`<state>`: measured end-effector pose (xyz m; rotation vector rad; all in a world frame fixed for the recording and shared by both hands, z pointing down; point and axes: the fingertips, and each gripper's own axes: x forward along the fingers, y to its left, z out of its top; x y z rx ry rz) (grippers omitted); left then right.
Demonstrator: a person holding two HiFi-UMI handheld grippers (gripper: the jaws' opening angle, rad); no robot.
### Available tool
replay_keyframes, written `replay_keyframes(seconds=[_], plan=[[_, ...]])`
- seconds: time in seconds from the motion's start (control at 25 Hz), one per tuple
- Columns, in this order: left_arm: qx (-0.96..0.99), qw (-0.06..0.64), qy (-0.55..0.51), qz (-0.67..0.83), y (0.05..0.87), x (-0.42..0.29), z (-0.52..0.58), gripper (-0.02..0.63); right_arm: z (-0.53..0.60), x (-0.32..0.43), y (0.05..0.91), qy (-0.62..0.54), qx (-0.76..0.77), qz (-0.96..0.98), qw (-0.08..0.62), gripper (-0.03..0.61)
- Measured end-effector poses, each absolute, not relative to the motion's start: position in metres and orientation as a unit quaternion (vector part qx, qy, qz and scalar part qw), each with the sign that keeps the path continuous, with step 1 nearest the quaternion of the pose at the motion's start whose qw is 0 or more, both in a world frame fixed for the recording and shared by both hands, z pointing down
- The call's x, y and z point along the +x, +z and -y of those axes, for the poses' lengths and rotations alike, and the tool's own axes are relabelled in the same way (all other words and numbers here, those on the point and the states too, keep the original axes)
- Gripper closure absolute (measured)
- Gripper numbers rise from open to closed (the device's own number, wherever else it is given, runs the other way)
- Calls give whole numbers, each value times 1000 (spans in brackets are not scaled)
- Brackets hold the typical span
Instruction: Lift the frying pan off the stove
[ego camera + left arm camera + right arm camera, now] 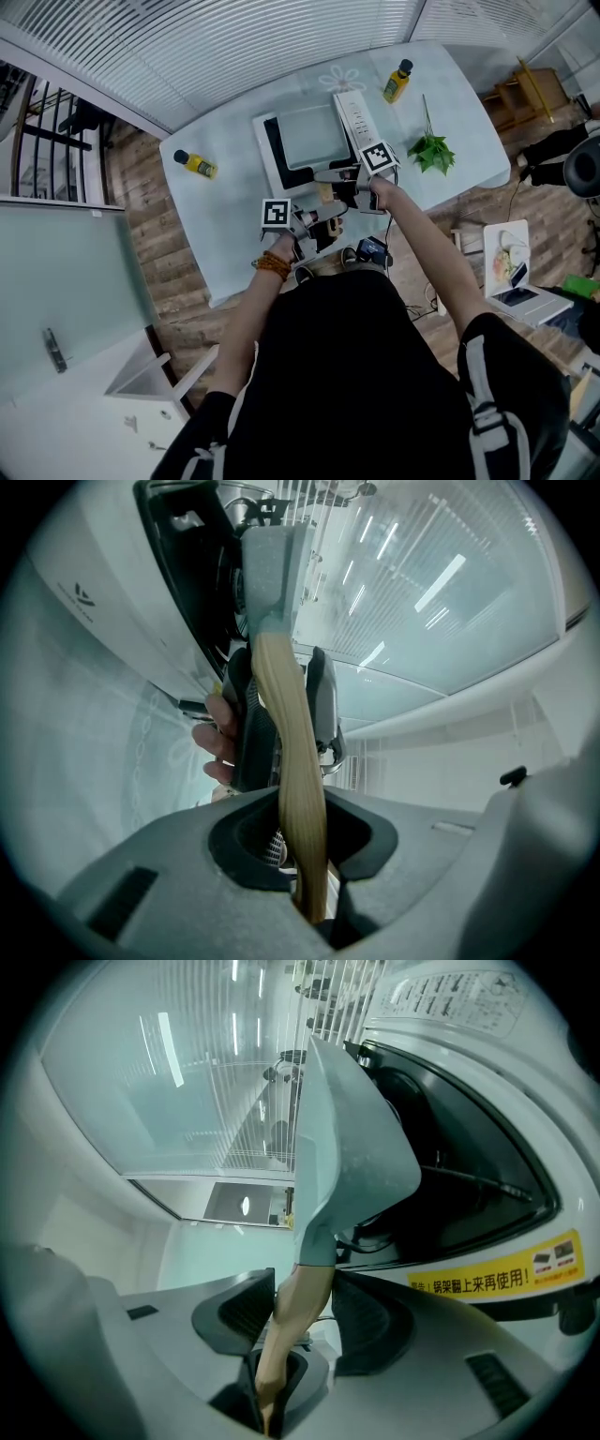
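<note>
Left gripper (303,832) gripping frying pan handle (284,726), right gripper (306,1314) around it

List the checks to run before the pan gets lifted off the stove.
1. Left gripper shut on the pan handle: ok.
2. Handle between the right gripper jaws: ok.
3. Right gripper pads pressing firmly on the handle: cannot tell.
4. Pan over the stove: ok.
5. Near bottle, far bottle and plant standing apart from the pan: ok.
</note>
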<state>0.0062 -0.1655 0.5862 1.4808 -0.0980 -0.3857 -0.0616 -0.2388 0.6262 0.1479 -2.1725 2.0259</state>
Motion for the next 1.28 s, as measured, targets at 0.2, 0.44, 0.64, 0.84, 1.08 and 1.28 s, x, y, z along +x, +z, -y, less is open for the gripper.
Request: replay_keyframes(seconds=[0.2, 0.44, 0.64, 0.84, 1.08, 1.28], plan=[[668, 722, -173, 44, 586, 5, 166, 543, 239, -63, 625, 683, 46, 724, 85, 403], [671, 719, -175, 38, 583, 8, 164, 543, 237, -61, 626, 685, 47, 723, 82, 408], [669, 721, -172, 45, 587, 7, 166, 543, 239, -63, 625, 693, 47, 716, 71, 411], [669, 723, -167, 47, 588, 7, 167, 543, 240, -62, 625, 693, 46, 716, 73, 413], [668, 726, -157, 47, 588, 8, 165, 545, 238, -61, 623, 696, 47, 713, 67, 414], [666, 727, -162, 44, 584, 7, 163, 545, 238, -61, 624, 692, 56, 717, 64, 413]])
